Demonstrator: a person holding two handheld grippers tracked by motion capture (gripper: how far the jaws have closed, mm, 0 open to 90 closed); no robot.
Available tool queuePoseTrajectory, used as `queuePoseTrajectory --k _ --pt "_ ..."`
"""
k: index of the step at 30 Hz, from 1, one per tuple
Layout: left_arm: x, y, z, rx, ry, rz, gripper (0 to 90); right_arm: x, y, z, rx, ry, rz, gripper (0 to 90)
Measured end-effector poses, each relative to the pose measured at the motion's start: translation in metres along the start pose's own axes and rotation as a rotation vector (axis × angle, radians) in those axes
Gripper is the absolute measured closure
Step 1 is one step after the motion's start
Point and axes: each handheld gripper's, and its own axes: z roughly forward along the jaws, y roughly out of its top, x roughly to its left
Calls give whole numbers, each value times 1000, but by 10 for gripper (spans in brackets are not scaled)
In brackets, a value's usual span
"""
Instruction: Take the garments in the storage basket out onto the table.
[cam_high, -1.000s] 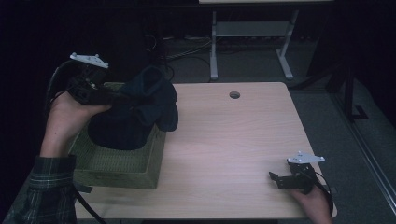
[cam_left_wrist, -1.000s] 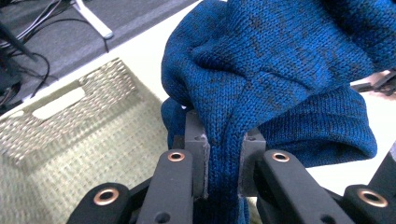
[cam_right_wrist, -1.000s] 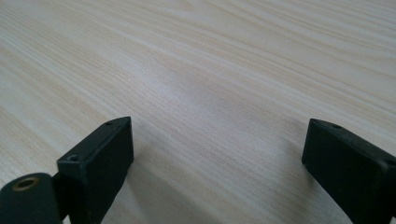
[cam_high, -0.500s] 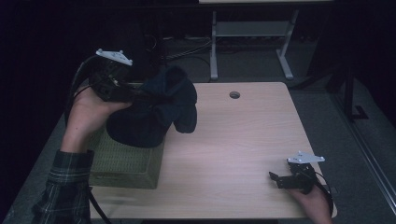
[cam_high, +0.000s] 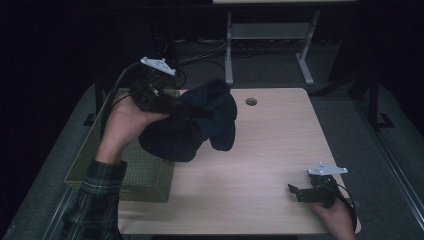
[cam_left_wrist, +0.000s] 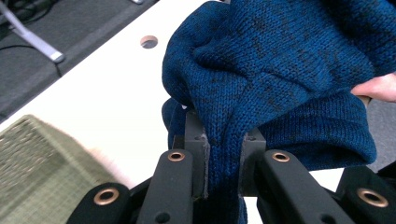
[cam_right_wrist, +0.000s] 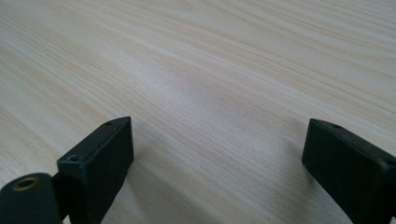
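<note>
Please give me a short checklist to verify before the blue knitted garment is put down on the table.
1. Left gripper shut on the blue garment: ok, knit pinched between its pads.
2. Garment lifted out of the green basket: ok.
3. Bare table to receive it: ok.
4. Right gripper open and holding nothing: ok.
5. Right gripper away from the garment: ok, at the near right corner.
6. Whole garment free of the basket rim: cannot tell.

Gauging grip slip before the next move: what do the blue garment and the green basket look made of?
Blue garment: knitted yarn, probably wool or acrylic, matte; stitch rows show clearly. Green basket: looks like woven fabric or mesh, matte olive; a fine grid texture shows, but the exact material is unclear.
</note>
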Motion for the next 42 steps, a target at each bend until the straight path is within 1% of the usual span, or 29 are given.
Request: queuePoseTrajectory --k 1,2,3,6,9,10,12,13,14,16,17,18,19,20,21,23,26,27,29,30,31,33,35,36,38,42 --pt "-3 2 4 2 -8 5 789 0 0 0 0 0 0 87" --pt "-3 2 4 2 -8 5 789 0 0 0 0 0 0 87" --pt "-7 4 11 6 -18 9 789 0 0 0 0 0 0 87" --pt "-15 9 24 20 -31 25 789 0 0 0 0 0 1 86" --pt "-24 11 40 19 -66 29 790 0 0 0 1 -1 -3 87" --pt "-24 11 40 19 -66 29 789 0 0 0 1 -1 -3 87" --pt "-31 11 54 33 -89 39 790 0 0 0 1 1 -2 86" --pt "-33 11 58 36 -96 40 790 0 0 0 1 1 -2 86" --pt "-36 10 66 45 -109 50 790 0 0 0 1 1 -2 86" --pt "-43 9 77 50 -129 57 790 0 0 0 1 1 -2 86" --pt "-45 8 80 57 -137 65 790 0 0 0 1 1 -2 87" --pt "-45 8 80 57 -137 65 790 0 0 0 1 1 -2 87" --pt "-48 8 86 69 -150 71 790 0 0 0 1 1 -1 87" --pt "-49 7 89 72 -156 78 790 0 0 0 1 1 -1 86" --pt "-54 6 98 82 -175 84 790 0 0 0 1 1 -1 87" --pt "-57 4 107 86 -186 92 790 0 0 0 1 1 -1 87" --pt "-61 0 120 99 -202 100 790 0 0 0 1 1 -1 87" --pt "-62 -2 125 94 -211 91 790 0 0 0 1 2 0 87" --pt "-63 -5 135 100 -228 88 790 0 0 0 0 2 0 87" --pt "-63 -8 140 105 -237 89 790 0 0 0 0 2 0 87" --pt "-63 -8 140 105 -237 89 790 0 0 0 0 2 0 86" --pt "-64 -12 150 115 -257 90 790 0 0 0 0 2 0 87" --pt "-66 -17 162 126 -279 96 790 0 0 0 1 0 -2 86" --pt "-66 -17 162 126 -279 96 789 0 0 0 1 0 -2 86" --pt "-68 -22 172 133 -295 103 790 0 0 0 2 1 -3 87" --pt "-65 -30 188 149 -322 117 789 0 0 0 1 1 -2 87"
